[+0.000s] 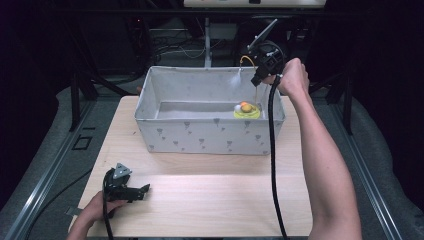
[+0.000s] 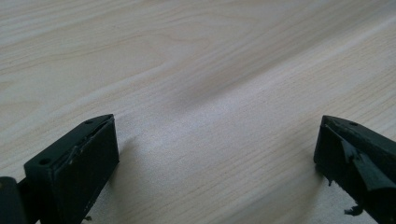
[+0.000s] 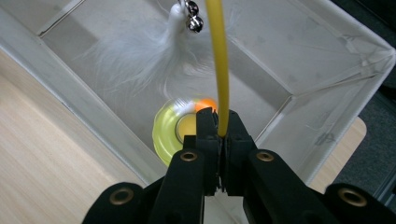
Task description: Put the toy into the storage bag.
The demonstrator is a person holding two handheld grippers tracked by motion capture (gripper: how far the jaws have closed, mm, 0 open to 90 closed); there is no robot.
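Note:
My right gripper (image 1: 257,79) hangs over the far right corner of the grey fabric box (image 1: 200,137), held by a hand. Its jaws point down and are shut on a thin yellow wand (image 3: 217,60). The wand runs away from the gripper (image 3: 219,120) and carries a white feather (image 3: 140,56) and a small metal bell (image 3: 194,21). Below, on the box floor, lies a round yellow toy (image 1: 247,113) with an orange ball (image 1: 245,106) on it. In the right gripper view the yellow toy (image 3: 167,133) sits just beyond the jaw tips. My left gripper (image 1: 144,190) rests on the table at the front left, open with nothing between its fingers (image 2: 79,163).
The box stands across the far half of the light wooden table (image 1: 210,200). Its near wall (image 3: 93,107) rises between the table top and the toy. Black frames and cables stand in the dark behind the table. A cable trails from the right gripper toward the front edge.

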